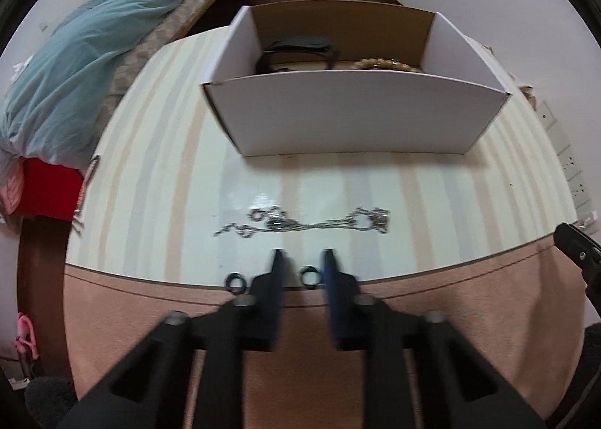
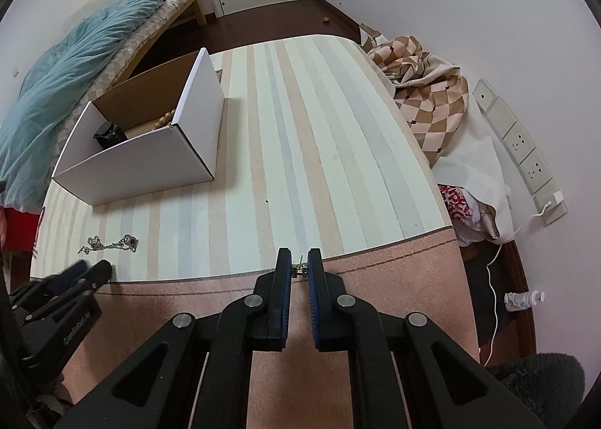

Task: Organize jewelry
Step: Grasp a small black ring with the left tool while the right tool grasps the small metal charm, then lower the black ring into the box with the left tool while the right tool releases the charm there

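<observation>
An open white cardboard box (image 1: 353, 117) stood on the striped tablecloth (image 2: 319, 136), its inner back wall brown. Inside it lay a dark strap-like item (image 1: 296, 51) toward the left and a string of golden beads (image 1: 387, 64) toward the right; the near wall cut off the lower part of both, so neither could be made out fully. In front of the box, well apart from it, a tangled silver chain (image 1: 308, 223) lay stretched across the cloth, blurred enough that its links and pendants were hard to tell apart. Nearer the table edge two small dark rings (image 1: 236, 282) rested on the cloth, one just left of the left gripper (image 1: 303, 260) and one showing in the narrow gap between its fingers. That gripper's fingers (image 1: 278, 271) stood close together, and whether they pressed on the ring could not be told through the blur. The right gripper (image 2: 299, 260) hovered over the pink border of the cloth, its jaws clamped on a small gold-coloured piece (image 2: 299, 267), mostly hidden between the pads (image 2: 286, 279), so its kind could not be told. A patterned blanket (image 2: 420, 91) lay heaped beyond the table's right edge.
</observation>
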`<state>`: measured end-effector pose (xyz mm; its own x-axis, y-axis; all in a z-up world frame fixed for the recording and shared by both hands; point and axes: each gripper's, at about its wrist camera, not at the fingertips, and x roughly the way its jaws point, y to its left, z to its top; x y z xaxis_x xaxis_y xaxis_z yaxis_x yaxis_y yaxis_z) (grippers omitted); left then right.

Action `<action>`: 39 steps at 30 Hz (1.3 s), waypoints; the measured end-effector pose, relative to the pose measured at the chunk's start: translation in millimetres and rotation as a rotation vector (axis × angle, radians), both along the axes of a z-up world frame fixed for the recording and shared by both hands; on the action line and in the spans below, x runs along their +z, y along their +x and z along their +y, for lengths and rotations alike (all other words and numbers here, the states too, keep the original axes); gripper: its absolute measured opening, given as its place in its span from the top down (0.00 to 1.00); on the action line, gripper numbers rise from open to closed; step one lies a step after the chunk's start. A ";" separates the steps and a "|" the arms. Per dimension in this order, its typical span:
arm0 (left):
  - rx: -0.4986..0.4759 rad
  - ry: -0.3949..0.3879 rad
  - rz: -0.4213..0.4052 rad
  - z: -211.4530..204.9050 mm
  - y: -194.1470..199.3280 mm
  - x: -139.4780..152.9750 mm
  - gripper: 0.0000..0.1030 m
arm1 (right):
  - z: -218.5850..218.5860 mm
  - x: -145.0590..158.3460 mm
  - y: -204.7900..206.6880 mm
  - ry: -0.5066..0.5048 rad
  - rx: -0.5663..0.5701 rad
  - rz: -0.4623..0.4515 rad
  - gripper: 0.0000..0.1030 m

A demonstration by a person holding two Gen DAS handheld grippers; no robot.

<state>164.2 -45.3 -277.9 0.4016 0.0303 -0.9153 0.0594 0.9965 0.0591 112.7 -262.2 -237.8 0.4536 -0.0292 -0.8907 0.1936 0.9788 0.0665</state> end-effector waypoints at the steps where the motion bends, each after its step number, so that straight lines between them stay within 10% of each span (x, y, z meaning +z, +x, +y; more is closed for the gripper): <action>1: -0.003 0.007 -0.002 -2.0 -0.7 0.4 0.90 | 1.3 1.5 0.6 -0.001 0.000 -0.003 0.91; 14: 0.010 -0.046 -0.006 5.8 -8.8 10.3 0.91 | 7.0 24.3 0.6 0.035 0.011 -0.056 0.91; 23: -0.017 -0.171 -0.093 15.4 -0.2 83.7 0.91 | 19.1 63.2 9.8 0.105 0.062 -0.119 0.91; 31: -0.071 -0.241 -0.150 22.3 69.9 148.4 0.91 | 35.4 98.7 86.5 0.240 0.173 -0.146 0.91; 39: -0.059 -0.339 -0.022 36.1 162.1 131.2 0.91 | 49.6 69.5 179.8 0.310 0.246 0.029 0.91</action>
<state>326.3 -9.2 -146.6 0.4132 -0.2982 -0.8604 0.1202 0.9544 -0.2731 292.4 -212.5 -168.2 0.3882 0.3495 -0.8527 -0.0382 0.9306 0.3640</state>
